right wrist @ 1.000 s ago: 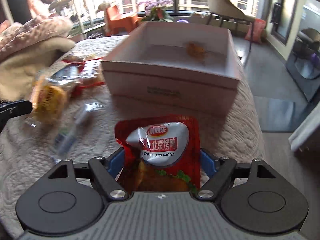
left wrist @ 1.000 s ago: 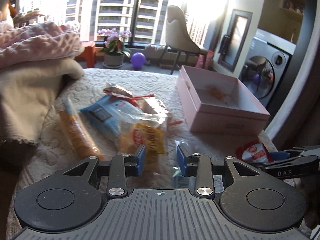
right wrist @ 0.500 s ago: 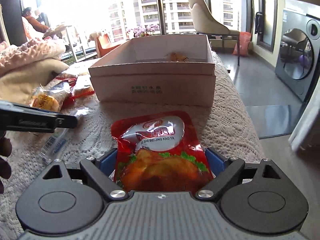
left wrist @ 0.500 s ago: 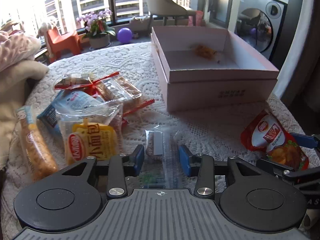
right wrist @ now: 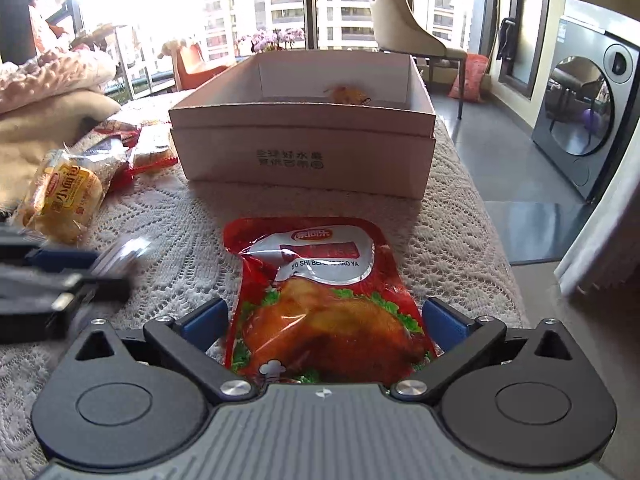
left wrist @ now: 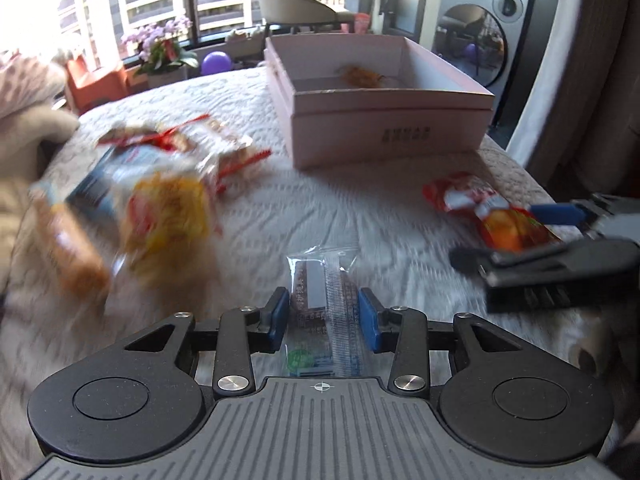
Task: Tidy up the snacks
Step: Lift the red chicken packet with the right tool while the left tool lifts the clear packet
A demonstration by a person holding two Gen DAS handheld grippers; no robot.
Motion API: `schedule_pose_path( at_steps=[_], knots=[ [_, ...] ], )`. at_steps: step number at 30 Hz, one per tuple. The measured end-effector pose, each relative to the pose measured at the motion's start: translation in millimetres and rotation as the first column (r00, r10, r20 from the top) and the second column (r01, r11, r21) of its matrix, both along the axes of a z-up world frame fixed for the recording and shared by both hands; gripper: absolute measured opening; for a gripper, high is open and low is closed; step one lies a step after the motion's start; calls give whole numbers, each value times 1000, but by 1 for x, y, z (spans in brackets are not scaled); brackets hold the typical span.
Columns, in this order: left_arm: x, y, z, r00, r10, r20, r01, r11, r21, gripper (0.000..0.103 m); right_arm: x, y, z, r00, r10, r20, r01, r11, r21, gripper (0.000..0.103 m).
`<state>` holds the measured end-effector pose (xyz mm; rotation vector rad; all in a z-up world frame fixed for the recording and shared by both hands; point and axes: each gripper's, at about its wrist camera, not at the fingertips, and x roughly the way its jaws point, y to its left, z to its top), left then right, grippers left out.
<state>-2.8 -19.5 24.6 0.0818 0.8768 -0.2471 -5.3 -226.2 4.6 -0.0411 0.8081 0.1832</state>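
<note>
On the lace cloth (right wrist: 448, 216) we see the box (right wrist: 304, 160) at upper centre. Our right gripper (right wrist: 324, 320), jaws just widened, straddles the red pouch (right wrist: 320, 292) untouched. Our left gripper (left wrist: 324, 316) stands apart around the clear packet (left wrist: 320, 300), low centre.

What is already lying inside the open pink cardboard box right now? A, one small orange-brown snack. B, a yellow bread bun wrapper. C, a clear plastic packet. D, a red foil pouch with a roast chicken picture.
A: the open pink cardboard box holds only one small orange-brown snack near its far wall, while the other packets lie outside on the white lace cloth.
</note>
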Motion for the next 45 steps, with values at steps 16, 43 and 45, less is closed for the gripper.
schedule_pose_path(
  at_steps=[16,43,45],
  knots=[
    [-34,8,0,999,6,-33,-10,995,-95,44,-69,38,11,984,146,-100,-150,988,-29,95],
    [-35,-4,-1,999,-33,7,33,998,-51,42,-77,35,4,986,156,-56,-157,988,-4,103],
    [-33,-4,0,999,-35,20,37,996,-81,42,-77,33,4,985,166,-54,-166,986,-1,103]
  ],
)
